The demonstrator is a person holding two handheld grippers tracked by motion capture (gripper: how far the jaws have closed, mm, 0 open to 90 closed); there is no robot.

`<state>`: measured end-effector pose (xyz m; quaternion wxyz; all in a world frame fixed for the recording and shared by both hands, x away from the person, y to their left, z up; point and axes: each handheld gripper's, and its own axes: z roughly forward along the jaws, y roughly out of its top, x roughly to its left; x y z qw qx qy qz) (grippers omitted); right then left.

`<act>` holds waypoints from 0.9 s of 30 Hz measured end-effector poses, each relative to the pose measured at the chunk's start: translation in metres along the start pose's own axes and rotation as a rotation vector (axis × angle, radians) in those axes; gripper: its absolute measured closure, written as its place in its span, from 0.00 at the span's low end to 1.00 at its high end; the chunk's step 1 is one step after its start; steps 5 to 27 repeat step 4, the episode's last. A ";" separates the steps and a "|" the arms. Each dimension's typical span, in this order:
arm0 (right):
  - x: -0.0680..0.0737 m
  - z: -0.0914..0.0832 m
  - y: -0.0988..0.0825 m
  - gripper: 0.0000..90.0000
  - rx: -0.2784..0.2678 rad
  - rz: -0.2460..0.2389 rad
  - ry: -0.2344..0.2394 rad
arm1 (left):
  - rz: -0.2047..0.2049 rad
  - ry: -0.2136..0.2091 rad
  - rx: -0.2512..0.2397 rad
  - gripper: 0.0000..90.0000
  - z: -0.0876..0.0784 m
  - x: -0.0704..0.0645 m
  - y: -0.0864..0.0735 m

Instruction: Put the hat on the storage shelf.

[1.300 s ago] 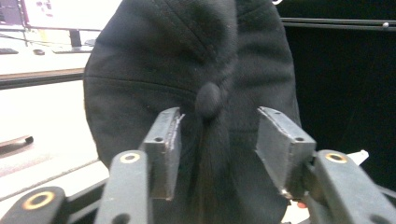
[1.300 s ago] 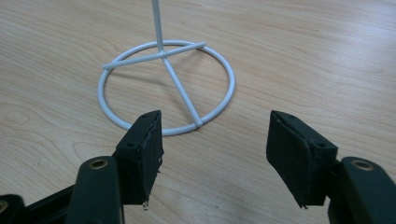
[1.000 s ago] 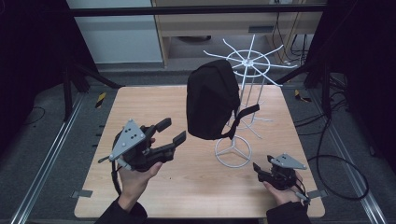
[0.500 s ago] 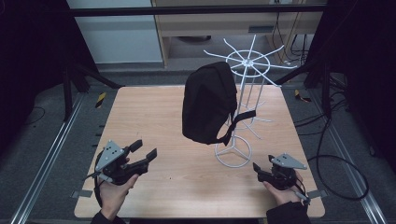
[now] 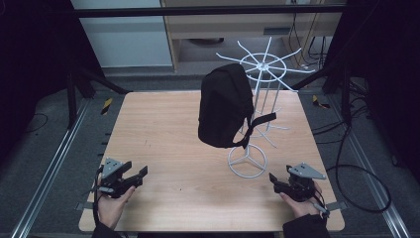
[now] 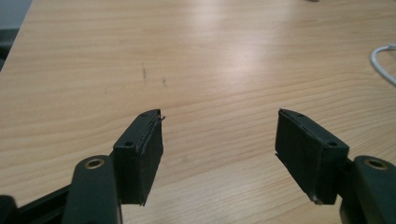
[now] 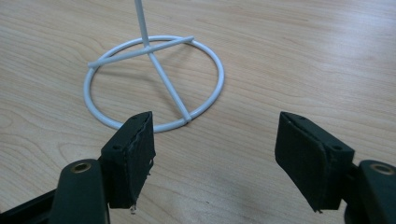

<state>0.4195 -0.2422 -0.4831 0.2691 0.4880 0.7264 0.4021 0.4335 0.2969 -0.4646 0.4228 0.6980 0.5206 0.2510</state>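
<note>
Both grippers idle near the table's front edge, backpack hanging on the rack.

My left gripper (image 5: 134,174) sits low at the front left corner of the table (image 5: 163,129), its jaws having just been opening, now wide apart with nothing between them; my right gripper (image 5: 274,181) likewise, just beside the white wire rack (image 5: 246,161). The black backpack (image 5: 224,105) hangs from that rack, well apart from both.

Matt black cloth backpack (image 5: 224,106), glossy white wire stand (image 5: 257,99), smooth pale wood table (image 5: 163,129).
</note>
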 end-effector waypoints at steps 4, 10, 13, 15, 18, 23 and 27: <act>0.000 0.000 0.000 0.31 0.006 -0.004 0.003 | 0.005 0.026 0.023 0.35 0.003 0.004 -0.003; 0.000 0.000 0.000 0.31 0.006 -0.004 0.003 | 0.005 0.026 0.023 0.35 0.003 0.004 -0.003; 0.000 0.000 0.000 0.31 0.006 -0.004 0.003 | 0.005 0.026 0.023 0.35 0.003 0.004 -0.003; 0.000 0.000 0.000 0.31 0.006 -0.004 0.003 | 0.005 0.026 0.023 0.35 0.003 0.004 -0.003; 0.000 0.000 0.000 0.31 0.006 -0.004 0.003 | 0.005 0.026 0.023 0.35 0.003 0.004 -0.003; 0.000 0.000 0.000 0.31 0.006 -0.004 0.003 | 0.005 0.026 0.023 0.35 0.003 0.004 -0.003; 0.000 0.000 0.000 0.31 0.006 -0.004 0.003 | 0.005 0.026 0.023 0.35 0.003 0.004 -0.003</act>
